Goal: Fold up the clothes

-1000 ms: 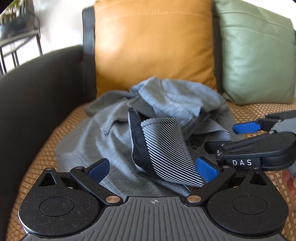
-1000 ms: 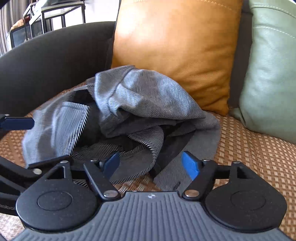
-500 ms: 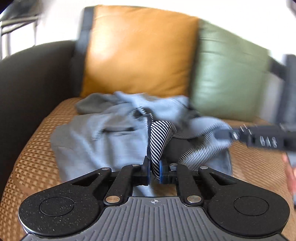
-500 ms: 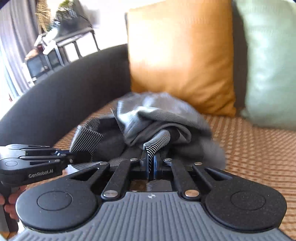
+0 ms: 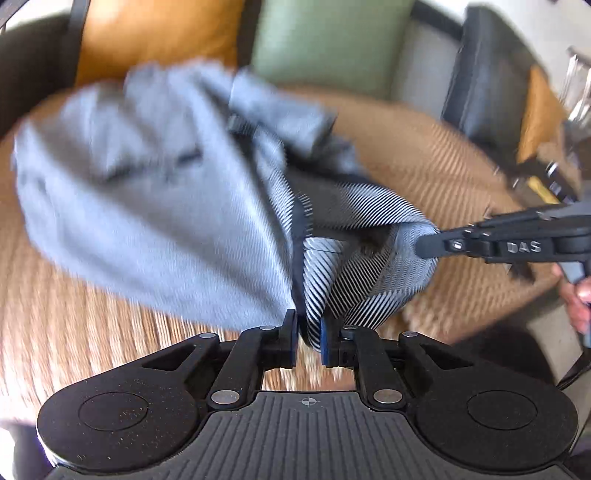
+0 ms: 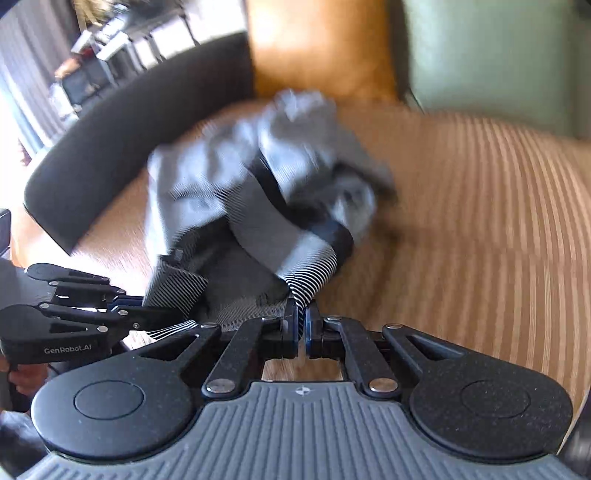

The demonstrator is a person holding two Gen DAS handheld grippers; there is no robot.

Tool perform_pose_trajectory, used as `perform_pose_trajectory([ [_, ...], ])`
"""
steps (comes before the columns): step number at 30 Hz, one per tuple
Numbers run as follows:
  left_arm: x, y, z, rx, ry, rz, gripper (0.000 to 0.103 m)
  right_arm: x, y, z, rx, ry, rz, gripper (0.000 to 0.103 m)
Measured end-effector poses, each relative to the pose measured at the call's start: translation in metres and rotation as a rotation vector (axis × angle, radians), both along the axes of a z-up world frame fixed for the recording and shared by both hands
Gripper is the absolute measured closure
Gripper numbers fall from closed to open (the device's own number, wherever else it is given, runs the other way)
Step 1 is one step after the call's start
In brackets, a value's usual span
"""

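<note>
Woven tan sofa seat (image 5: 424, 155), orange cushion (image 5: 155, 33) at 11 o'clock, green cushion (image 5: 325, 37) at 12. Grey garment (image 5: 155, 177) heaped mid-seat, blurred, its striped edge drawn toward both grippers. Left gripper (image 5: 308, 341): jaws opening, striped hem between the pads. Right gripper (image 6: 301, 323): jaws clamped on a striped fold.

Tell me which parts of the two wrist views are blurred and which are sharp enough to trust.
Left wrist view: the garment and the woven seat smear with motion; the left gripper and the striped fold in it stay sharp. Right wrist view: cushions and seat streak heavily; only the right gripper and its pinched stripes read cleanly.
</note>
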State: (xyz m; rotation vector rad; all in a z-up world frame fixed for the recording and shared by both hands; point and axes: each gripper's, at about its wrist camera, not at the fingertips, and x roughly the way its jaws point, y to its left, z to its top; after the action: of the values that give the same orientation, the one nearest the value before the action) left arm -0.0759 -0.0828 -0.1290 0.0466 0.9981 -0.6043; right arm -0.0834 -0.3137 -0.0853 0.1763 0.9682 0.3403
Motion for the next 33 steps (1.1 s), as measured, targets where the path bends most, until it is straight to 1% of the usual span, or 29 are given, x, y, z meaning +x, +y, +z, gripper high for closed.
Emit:
perform_pose_trajectory([
  [1, -0.002, 0.001, -0.003, 0.001, 0.004, 0.004, 0.075, -0.005, 0.001, -0.009, -0.002, 0.029, -0.008, 0.099],
  [2, -0.004, 0.002, -0.005, 0.003, 0.005, 0.009, 0.071, -0.011, 0.002, -0.018, -0.005, 0.055, -0.015, 0.099],
  [3, -0.008, 0.003, -0.002, 0.019, -0.020, 0.018, 0.066, -0.014, 0.003, -0.020, -0.010, 0.065, -0.007, 0.099],
  [4, -0.011, 0.005, 0.002, 0.035, -0.046, 0.026, 0.050, -0.017, 0.004, -0.021, -0.015, 0.071, 0.003, 0.099],
  [5, -0.015, 0.007, 0.005, 0.052, -0.072, 0.034, 0.042, -0.018, 0.004, -0.017, -0.022, 0.053, 0.011, 0.097],
  [7, -0.019, 0.013, 0.010, 0.092, -0.132, 0.034, 0.041, -0.019, 0.004, -0.002, -0.050, -0.001, 0.027, 0.097],
  [8, -0.021, 0.013, 0.009, 0.104, -0.137, 0.028, 0.042, -0.019, 0.003, 0.006, -0.075, -0.035, 0.035, 0.096],
  [9, -0.023, 0.013, 0.007, 0.115, -0.143, 0.023, 0.042, -0.016, 0.002, 0.014, -0.100, -0.064, 0.043, 0.093],
  [10, -0.024, 0.014, 0.006, 0.128, -0.148, 0.018, 0.041, -0.015, 0.002, 0.021, -0.132, -0.091, 0.052, 0.089],
  [12, -0.029, 0.014, 0.004, 0.181, -0.153, 0.013, 0.041, -0.014, 0.004, 0.028, -0.186, -0.123, 0.067, 0.078],
  [13, -0.031, 0.014, 0.003, 0.205, -0.154, 0.010, 0.041, -0.014, 0.003, 0.028, -0.210, -0.132, 0.079, 0.075],
  [14, -0.032, 0.017, 0.001, 0.203, -0.146, 0.006, 0.041, -0.013, 0.002, 0.028, -0.232, -0.140, 0.093, 0.070],
  [17, -0.038, 0.018, -0.002, 0.196, -0.144, -0.027, 0.041, -0.017, 0.007, 0.002, -0.346, -0.148, 0.156, 0.065],
  [20, -0.040, -0.004, -0.004, 0.242, -0.212, -0.099, 0.041, -0.018, 0.013, -0.021, -0.397, -0.112, 0.198, 0.064],
  [22, -0.041, -0.019, -0.004, 0.277, -0.273, -0.136, 0.038, -0.019, 0.014, -0.027, -0.380, -0.091, 0.195, 0.063],
  [24, -0.036, -0.031, -0.006, 0.299, -0.312, -0.160, 0.036, -0.023, 0.014, -0.027, -0.362, -0.088, 0.188, 0.055],
  [26, -0.027, -0.037, -0.006, 0.294, -0.326, -0.163, 0.036, -0.026, 0.012, -0.025, -0.359, -0.095, 0.180, 0.051],
  [28, -0.017, -0.042, -0.006, 0.288, -0.339, -0.164, 0.037, -0.027, 0.009, -0.023, -0.353, -0.098, 0.172, 0.051],
  [29, -0.010, -0.040, -0.002, 0.262, -0.331, -0.143, 0.055, -0.025, 0.008, -0.022, -0.346, -0.096, 0.166, 0.051],
  [30, -0.002, -0.037, 0.002, 0.235, -0.323, -0.122, 0.064, -0.025, 0.007, -0.021, -0.340, -0.097, 0.162, 0.050],
  [31, 0.006, -0.034, 0.006, 0.208, -0.315, -0.099, 0.086, -0.025, 0.006, -0.021, -0.335, -0.100, 0.157, 0.049],
  [33, 0.025, -0.021, 0.018, 0.146, -0.295, -0.014, 0.088, -0.023, 0.007, -0.019, -0.334, -0.108, 0.163, 0.046],
])
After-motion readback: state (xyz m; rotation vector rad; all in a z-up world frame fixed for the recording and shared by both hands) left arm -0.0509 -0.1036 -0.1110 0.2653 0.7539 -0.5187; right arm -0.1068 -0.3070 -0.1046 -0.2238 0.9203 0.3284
